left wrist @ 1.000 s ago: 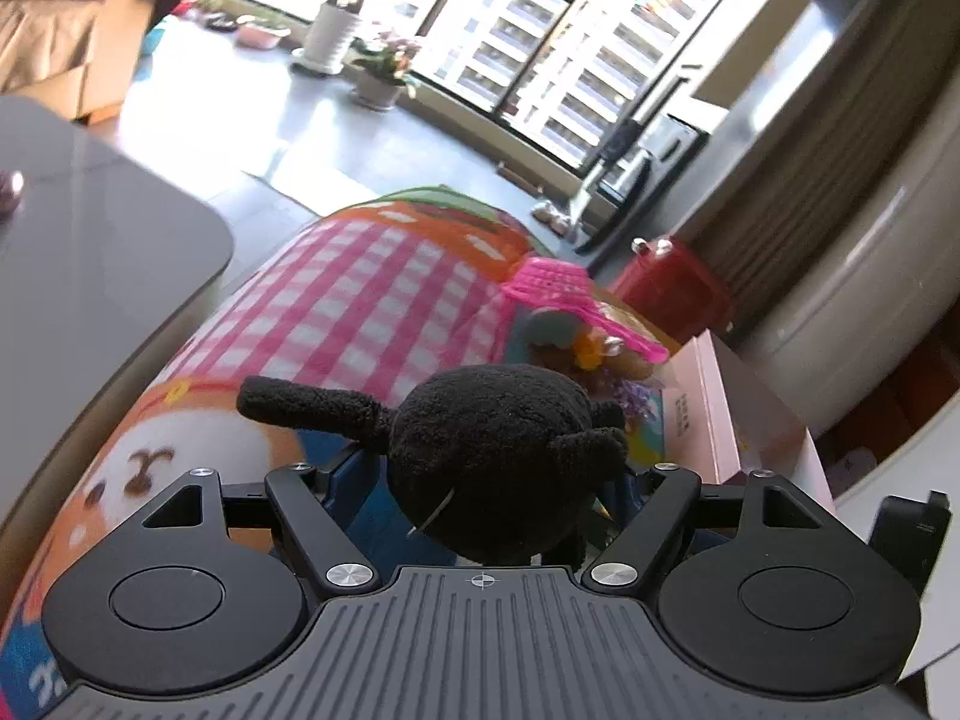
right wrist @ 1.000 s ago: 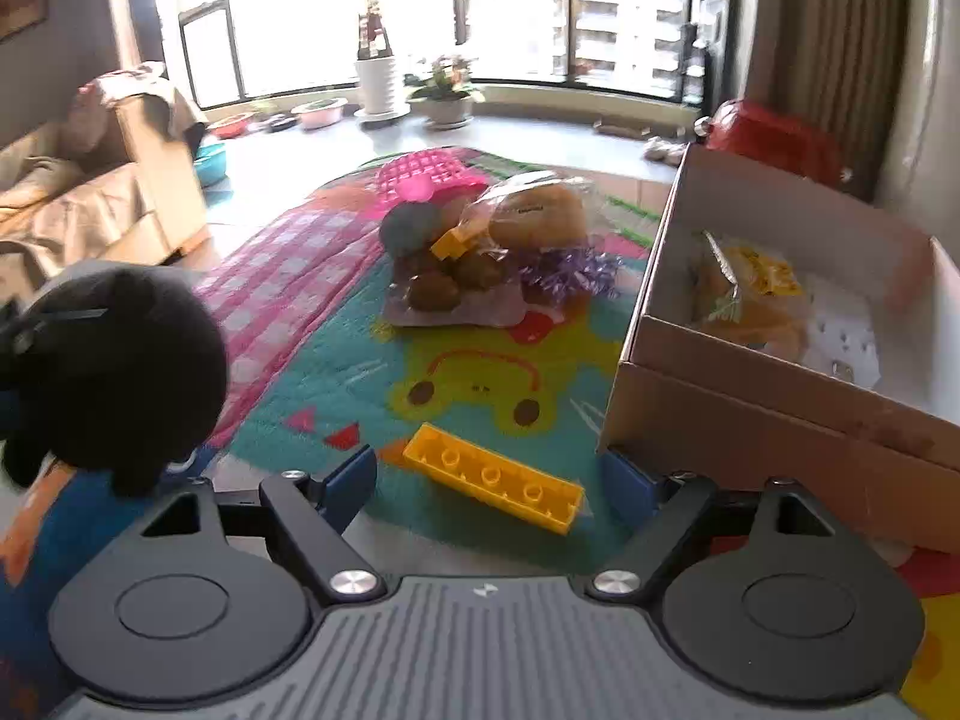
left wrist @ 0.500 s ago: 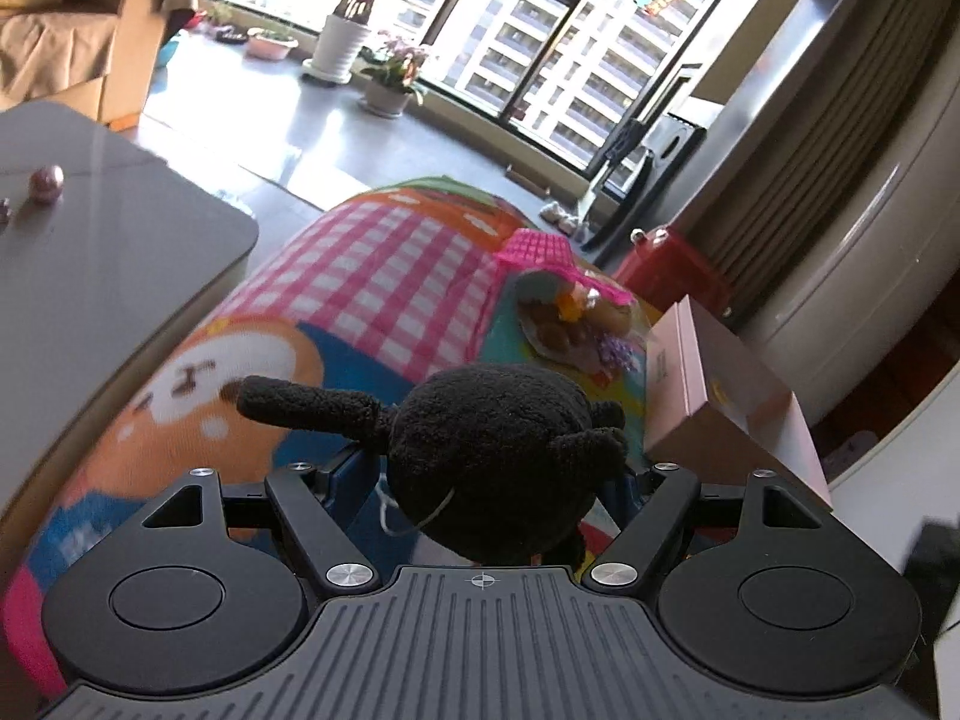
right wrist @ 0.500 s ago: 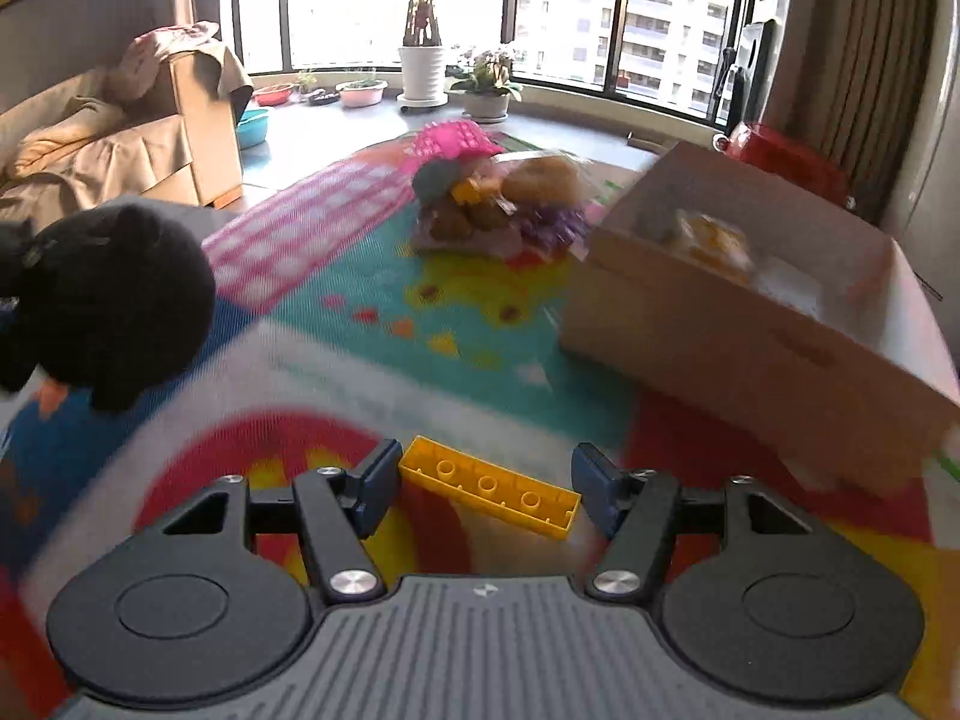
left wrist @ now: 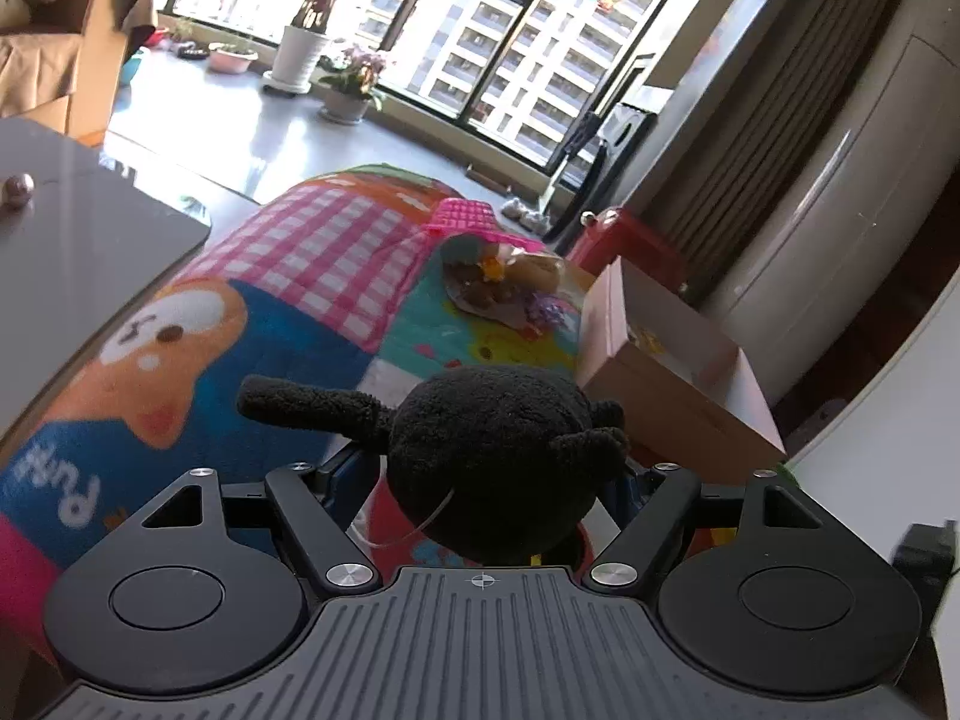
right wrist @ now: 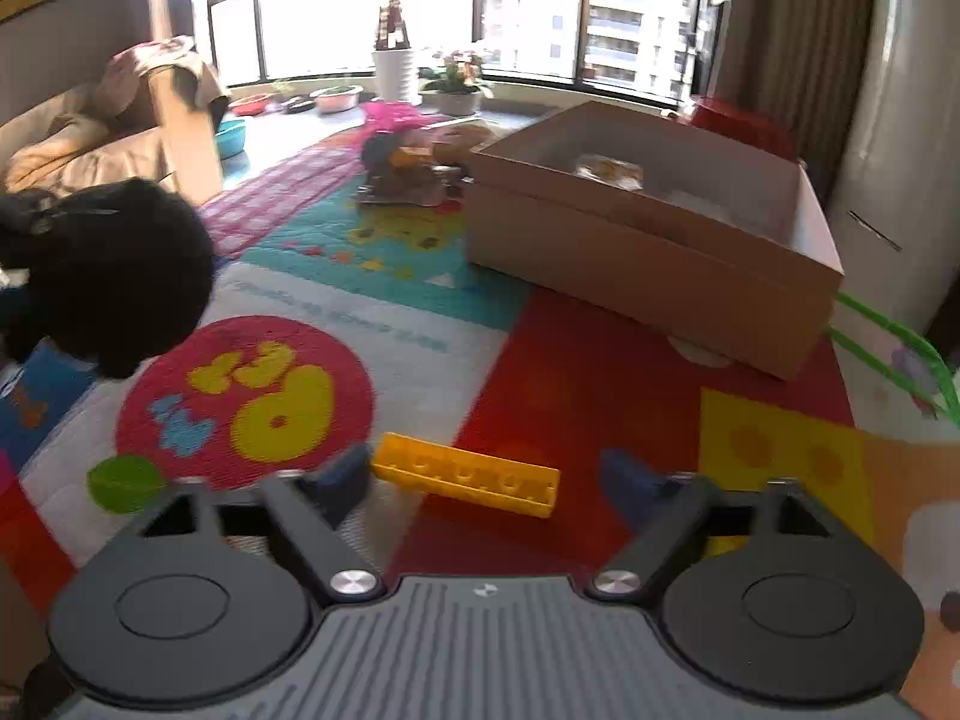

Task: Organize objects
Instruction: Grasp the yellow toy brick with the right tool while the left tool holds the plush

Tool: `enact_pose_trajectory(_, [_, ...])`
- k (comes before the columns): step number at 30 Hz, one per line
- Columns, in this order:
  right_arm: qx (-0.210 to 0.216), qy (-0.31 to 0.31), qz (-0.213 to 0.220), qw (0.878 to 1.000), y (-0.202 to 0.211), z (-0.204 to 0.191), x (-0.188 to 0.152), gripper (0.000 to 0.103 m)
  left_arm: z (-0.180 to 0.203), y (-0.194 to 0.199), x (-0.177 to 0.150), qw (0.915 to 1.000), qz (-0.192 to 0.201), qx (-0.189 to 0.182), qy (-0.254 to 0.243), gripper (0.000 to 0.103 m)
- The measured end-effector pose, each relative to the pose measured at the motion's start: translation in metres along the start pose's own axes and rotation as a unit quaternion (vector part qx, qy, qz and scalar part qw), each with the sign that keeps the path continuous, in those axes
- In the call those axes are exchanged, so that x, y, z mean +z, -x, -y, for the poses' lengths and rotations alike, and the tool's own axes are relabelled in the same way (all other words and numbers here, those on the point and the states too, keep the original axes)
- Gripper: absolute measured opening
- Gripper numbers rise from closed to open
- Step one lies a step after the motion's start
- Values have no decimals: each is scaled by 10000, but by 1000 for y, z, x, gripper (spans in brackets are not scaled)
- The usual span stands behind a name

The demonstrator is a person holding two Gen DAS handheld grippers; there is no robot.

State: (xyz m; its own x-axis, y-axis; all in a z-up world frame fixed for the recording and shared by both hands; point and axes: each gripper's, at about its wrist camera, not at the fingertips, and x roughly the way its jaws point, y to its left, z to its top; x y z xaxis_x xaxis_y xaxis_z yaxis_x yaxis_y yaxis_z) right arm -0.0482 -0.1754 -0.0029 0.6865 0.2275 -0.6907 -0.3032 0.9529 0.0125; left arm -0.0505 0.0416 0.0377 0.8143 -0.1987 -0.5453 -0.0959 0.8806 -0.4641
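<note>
I've got the black plush toy [left wrist: 498, 462] clamped in my left gripper [left wrist: 492, 480] above the play mat [left wrist: 312, 324], my right gripper [right wrist: 480, 474] has just been opening w/ the yellow brick [right wrist: 465, 483] loose between its jaws, so next I'd re-close, then carry both to the cardboard box [right wrist: 648, 264].

A home living room, high up in a city block.

A bright cartoon play mat [right wrist: 420, 324] covers the floor beside a grey low table [left wrist: 78, 240], and a sofa draped with a throw [right wrist: 102, 132] stands to one side. Potted plants [left wrist: 354, 81] line the sill of a wide bay window [left wrist: 480, 30] that looks out on apartment towers, with dark curtains [left wrist: 780, 120] hanging beside it.
</note>
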Motion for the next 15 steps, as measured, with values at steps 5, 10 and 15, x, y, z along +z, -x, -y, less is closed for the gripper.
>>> enact_pose_trajectory(5, [119, -134, 139, 9997, 5, 6, -5, 96, 8, -1, -12, 9998, -117, -72, -131, 81])
enact_pose_trajectory(10, [75, -538, 155, 9984, 6, 17, -4, 96, 10, -9, -10, 9995, -217, 71, -222, 81])
enact_pose_trajectory(15, [-96, -637, 221, 9977, 7, 11, -7, 96, 10, -21, -6, 9990, -346, 232, -187, 81])
